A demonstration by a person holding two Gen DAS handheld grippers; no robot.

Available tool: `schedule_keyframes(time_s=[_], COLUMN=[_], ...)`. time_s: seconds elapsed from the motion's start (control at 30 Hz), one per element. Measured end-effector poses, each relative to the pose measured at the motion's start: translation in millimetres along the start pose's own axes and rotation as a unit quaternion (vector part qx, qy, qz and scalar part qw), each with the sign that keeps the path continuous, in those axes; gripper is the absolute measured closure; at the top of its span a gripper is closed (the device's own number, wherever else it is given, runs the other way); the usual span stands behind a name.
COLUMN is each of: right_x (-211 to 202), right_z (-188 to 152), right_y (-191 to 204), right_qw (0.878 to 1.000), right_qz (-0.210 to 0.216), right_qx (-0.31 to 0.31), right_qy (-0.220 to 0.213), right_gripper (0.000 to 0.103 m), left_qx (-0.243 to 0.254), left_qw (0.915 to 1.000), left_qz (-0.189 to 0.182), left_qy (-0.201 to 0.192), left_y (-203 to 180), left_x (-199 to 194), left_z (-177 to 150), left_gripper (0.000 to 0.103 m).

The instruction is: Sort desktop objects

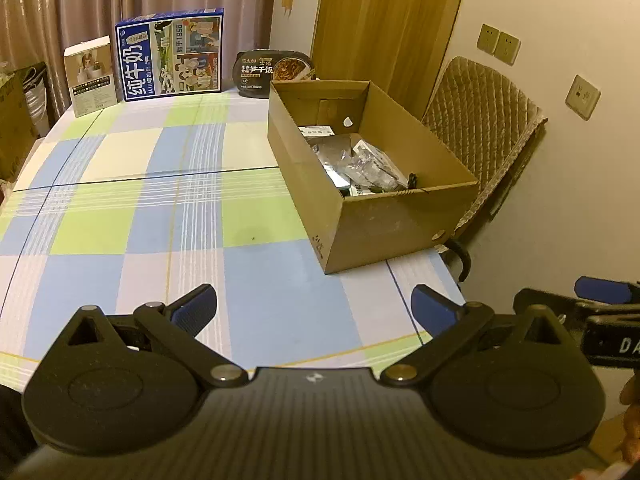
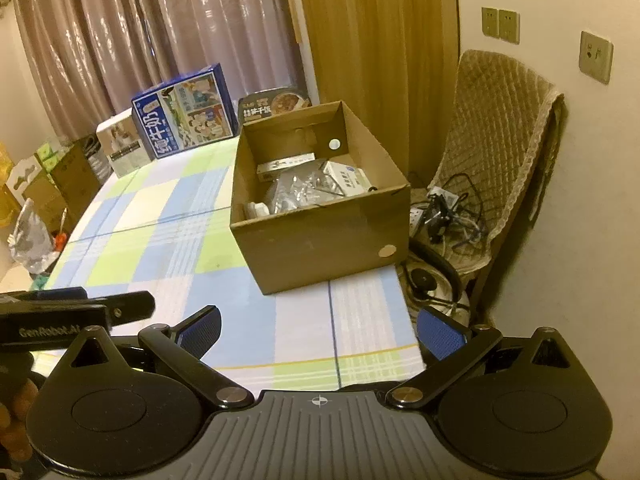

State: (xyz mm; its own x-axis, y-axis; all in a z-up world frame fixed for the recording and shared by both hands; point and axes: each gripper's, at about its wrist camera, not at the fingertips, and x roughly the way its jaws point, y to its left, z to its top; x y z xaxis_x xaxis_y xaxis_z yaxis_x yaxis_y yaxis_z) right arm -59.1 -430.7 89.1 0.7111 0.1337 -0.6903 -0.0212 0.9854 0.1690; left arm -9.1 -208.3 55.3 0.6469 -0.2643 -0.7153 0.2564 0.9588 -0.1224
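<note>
Nearest to me, my left gripper [image 1: 314, 308] has its jaws spread wide with nothing between them, hovering over the near edge of the table [image 1: 120, 200]. My right gripper [image 2: 318, 330] is the same: wide open, empty, just off the table's near right corner. Each shows at the edge of the other's view, so they sit side by side.

Ahead and slightly right of both grippers stands the cardboard box [image 1: 392, 220], open-topped, at the right side of the table. Inside it I see packets [image 1: 360, 160] in silvery and clear wrapping and a few small cartons [image 2: 344, 174], loosely piled.

The checked cloth between me and the box carries nothing loose that I can make out.

Farther ahead, along the far edge, a small white box [image 1: 91, 74], a blue milk carton [image 1: 170, 54] and a black meal tray [image 1: 276, 70] stand upright.

I judge the sorting done or nearly so; whether those three belong in the box I cannot tell.
</note>
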Motion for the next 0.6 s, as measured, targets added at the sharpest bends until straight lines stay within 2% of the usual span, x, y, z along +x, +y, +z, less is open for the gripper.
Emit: schedule_keyframes(time_s=[0.6], right_x=[2.3], right_z=[-0.7], right_y=[0.7], right_qw=[1.0], right_qz=[-0.001], right_qx=[-0.001], right_qy=[0.002], right_gripper=[0.002], left_qx=[0.005], left_qw=[1.0], left_qz=[0.004], left_qy=[0.002], left_y=[-1.7], left_x=[3.3], left_z=[-2.2], left_gripper=[0.001])
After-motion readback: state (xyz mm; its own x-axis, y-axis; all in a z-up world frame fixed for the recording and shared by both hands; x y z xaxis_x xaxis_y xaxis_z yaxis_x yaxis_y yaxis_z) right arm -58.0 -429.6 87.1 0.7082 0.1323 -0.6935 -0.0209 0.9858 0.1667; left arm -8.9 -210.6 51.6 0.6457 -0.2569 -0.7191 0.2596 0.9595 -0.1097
